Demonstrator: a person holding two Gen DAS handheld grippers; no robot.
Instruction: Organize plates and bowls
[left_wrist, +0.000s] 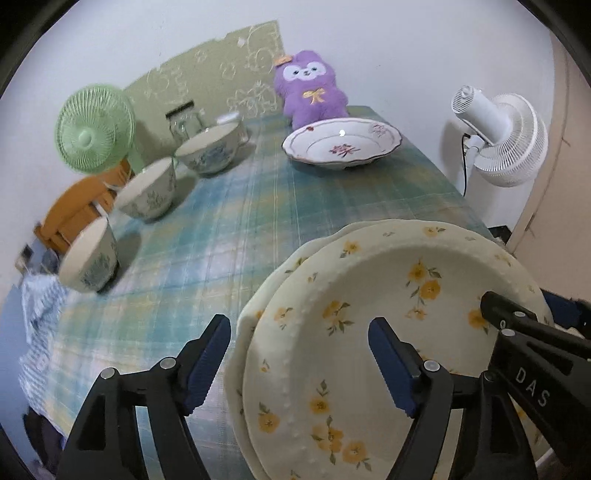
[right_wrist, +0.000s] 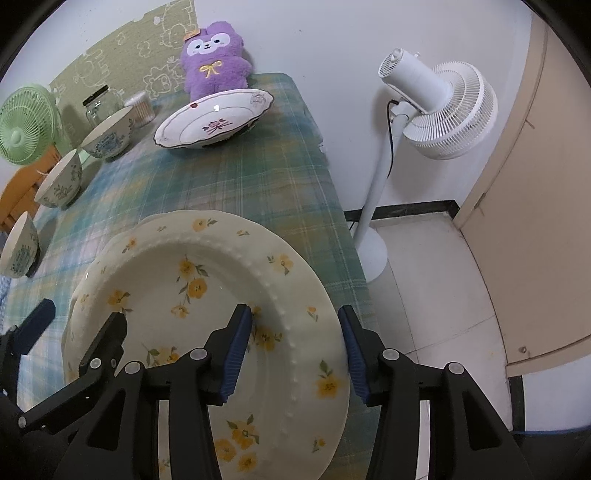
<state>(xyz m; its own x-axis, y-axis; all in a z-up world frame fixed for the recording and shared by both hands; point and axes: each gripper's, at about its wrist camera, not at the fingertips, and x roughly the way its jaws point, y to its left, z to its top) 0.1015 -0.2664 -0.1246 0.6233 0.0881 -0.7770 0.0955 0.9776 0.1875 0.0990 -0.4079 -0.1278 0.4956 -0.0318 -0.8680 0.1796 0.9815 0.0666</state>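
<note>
My left gripper (left_wrist: 297, 363) gapes astride the yellow-flowered plates' (left_wrist: 369, 332) near rim; my right gripper (right_wrist: 295, 350) straddles their far rim, pads apart. Stacked unevenly, they could slip if bumped. Beyond sit the pink-flowered plate (left_wrist: 343, 144) and three bowls (left_wrist: 147, 190)

Both wrist cameras look steeply down, close over the shared yellow-flowered plates (left_wrist: 388, 332), from opposite sides.

A desk (right_wrist: 258, 177) draped in green-and-blue plaid cloth stands against a white wall (right_wrist: 314, 37). At right, a white pedestal fan (right_wrist: 436, 107) rises from pale floor tiles (right_wrist: 436, 295) beside a beige door (right_wrist: 535, 221); green patterned paper (left_wrist: 221, 70) covers the wall at upper left.
</note>
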